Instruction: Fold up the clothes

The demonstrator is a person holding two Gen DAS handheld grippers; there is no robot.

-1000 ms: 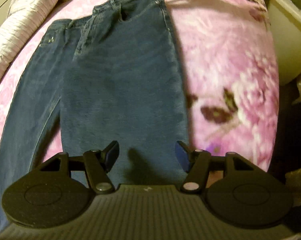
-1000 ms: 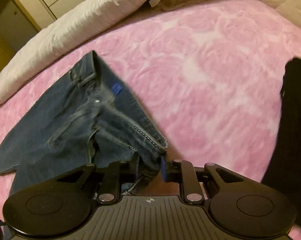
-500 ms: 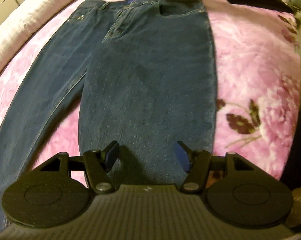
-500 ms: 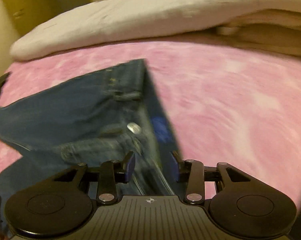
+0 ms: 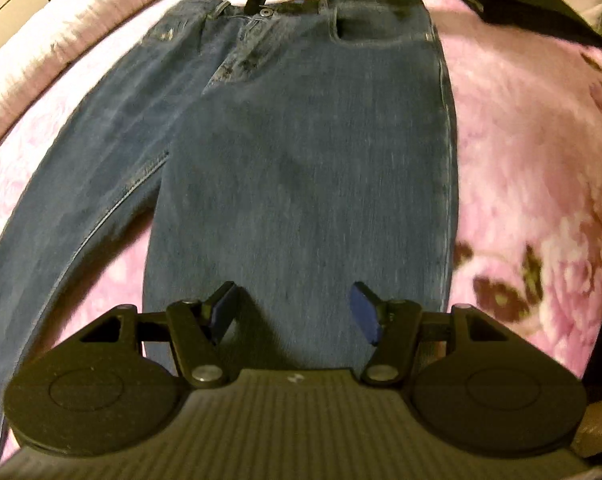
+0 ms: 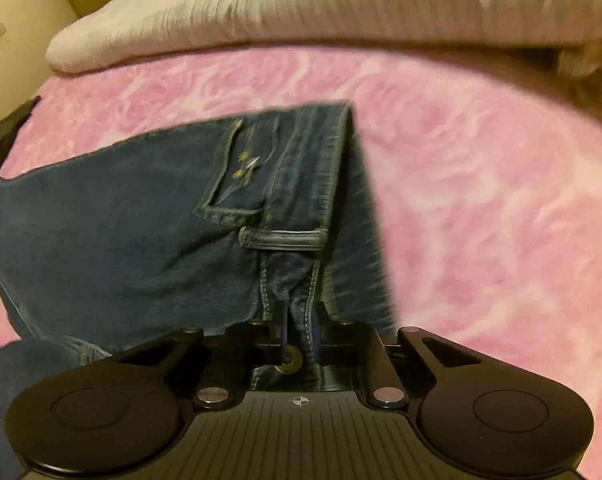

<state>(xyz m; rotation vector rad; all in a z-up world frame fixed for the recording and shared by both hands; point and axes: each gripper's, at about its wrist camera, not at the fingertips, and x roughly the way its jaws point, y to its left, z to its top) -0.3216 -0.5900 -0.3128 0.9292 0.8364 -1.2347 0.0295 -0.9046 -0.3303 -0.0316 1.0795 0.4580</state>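
Jeans [image 5: 301, 168] lie on the pink bedspread [image 5: 521, 140], waistband at the far end in the left wrist view, one leg spread flat in the middle and the other angled off to its left; not folded lengthwise as they lie. Right gripper [image 6: 299, 344] is clenched on the waistband near the fly, a belt loop [image 6: 283, 238] and metal button just ahead of the closed fingers; denim is bunched and lifted slightly there. Left gripper [image 5: 293, 312] hangs released over the lower part of the flat leg, fingers spread wide, nothing between them. Judgement: the grip at the waist suits carrying one half over the other. To do it well, keep the waistband taut and low, carry it across so side seams meet, and let the left gripper pin or catch the leg so it does not drag. Right gripper points along the bed toward the white duvet [image 6: 341, 4]; left tilts downward along the leg.
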